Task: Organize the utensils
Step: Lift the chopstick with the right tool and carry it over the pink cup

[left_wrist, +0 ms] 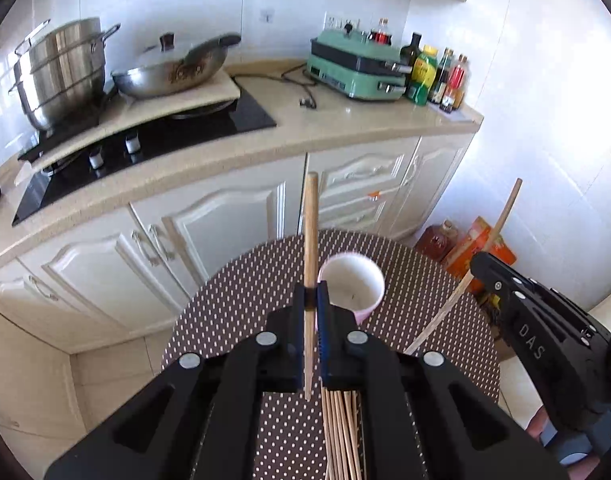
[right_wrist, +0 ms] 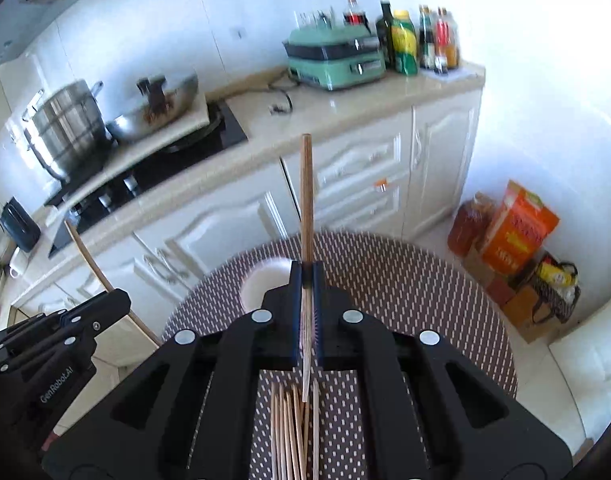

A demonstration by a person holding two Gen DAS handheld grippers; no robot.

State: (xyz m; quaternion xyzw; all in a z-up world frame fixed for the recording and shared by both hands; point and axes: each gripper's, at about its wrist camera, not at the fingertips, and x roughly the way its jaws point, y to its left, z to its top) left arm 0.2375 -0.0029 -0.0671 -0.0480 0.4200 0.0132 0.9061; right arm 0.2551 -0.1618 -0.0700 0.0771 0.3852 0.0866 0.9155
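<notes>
Your left gripper (left_wrist: 312, 294) and right gripper (right_wrist: 306, 276) each clamped one chopstick (left_wrist: 311, 232); the cup (left_wrist: 351, 280) sat at twelve o'clock. You needed tips lowered vertically.

Left gripper (left_wrist: 312, 294) tilted downward, jaws pinched tight on a thin wooden stick (thick end toward 12 o'clock). Right gripper (right_wrist: 306, 276) likewise angled down, jaws clamped on a second stick. From the left wrist view, right gripper at 3 o'clock; from the right, left at 9 o'clock.
</notes>
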